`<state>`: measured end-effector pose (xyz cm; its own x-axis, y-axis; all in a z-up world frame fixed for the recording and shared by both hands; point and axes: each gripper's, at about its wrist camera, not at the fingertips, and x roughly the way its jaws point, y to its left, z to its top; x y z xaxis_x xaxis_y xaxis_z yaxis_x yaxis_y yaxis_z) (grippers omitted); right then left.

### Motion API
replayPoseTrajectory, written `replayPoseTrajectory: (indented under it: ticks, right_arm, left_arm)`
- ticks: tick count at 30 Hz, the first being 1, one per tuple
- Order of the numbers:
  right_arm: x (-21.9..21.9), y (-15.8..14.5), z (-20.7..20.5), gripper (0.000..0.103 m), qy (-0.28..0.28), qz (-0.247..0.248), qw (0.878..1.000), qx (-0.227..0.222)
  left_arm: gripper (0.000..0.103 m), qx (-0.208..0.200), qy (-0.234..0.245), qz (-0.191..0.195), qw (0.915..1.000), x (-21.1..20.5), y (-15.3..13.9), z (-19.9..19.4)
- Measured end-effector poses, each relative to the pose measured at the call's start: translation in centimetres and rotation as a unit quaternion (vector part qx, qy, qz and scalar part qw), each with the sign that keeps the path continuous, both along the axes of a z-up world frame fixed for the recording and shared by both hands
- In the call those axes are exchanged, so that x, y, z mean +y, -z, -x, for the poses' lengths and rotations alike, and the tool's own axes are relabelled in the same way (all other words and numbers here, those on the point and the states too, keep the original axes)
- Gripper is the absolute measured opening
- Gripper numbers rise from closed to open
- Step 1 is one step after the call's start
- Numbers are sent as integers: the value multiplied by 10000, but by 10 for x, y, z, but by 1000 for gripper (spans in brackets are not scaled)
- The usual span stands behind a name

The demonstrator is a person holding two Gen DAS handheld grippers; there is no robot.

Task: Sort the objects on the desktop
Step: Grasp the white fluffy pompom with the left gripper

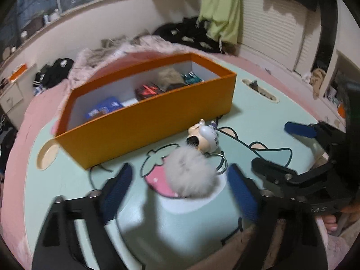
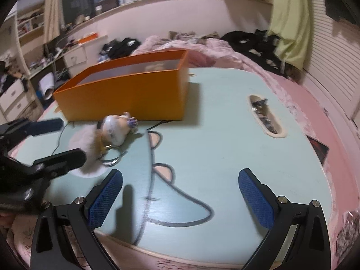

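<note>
Beside orange box (image 1: 144, 121), fluffy keychain (image 1: 191, 175) on table (image 2: 225, 117); path clear

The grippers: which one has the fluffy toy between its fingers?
The left gripper. The fluffy keychain sits between its blue pads, not squeezed. The right gripper has only bare table between its fingers.
</note>
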<state>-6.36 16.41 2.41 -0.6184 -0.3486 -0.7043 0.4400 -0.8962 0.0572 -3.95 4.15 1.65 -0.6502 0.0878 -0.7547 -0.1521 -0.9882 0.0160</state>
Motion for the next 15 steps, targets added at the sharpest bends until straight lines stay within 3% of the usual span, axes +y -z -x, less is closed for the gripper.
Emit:
replayPoseTrajectory:
  ticks: [2, 5, 11, 15]
  right_arm:
    - [5, -1, 1, 103, 49, 140, 9999, -13]
    - [6, -1, 2, 103, 83, 155, 9998, -10]
    - [6, 0, 3, 103, 77, 154, 9999, -7]
    - [6, 0, 3, 103, 68, 143, 9999, -7]
  left_arm:
    - [53, -233, 94, -118, 9996, 2, 7, 12]
    - [39, -347, 121, -296, 9989, 0, 12, 16]
    - [39, 81, -40, -640, 9979, -17, -3, -22]
    - [39, -124, -97, -647, 9978, -27, 10, -37]
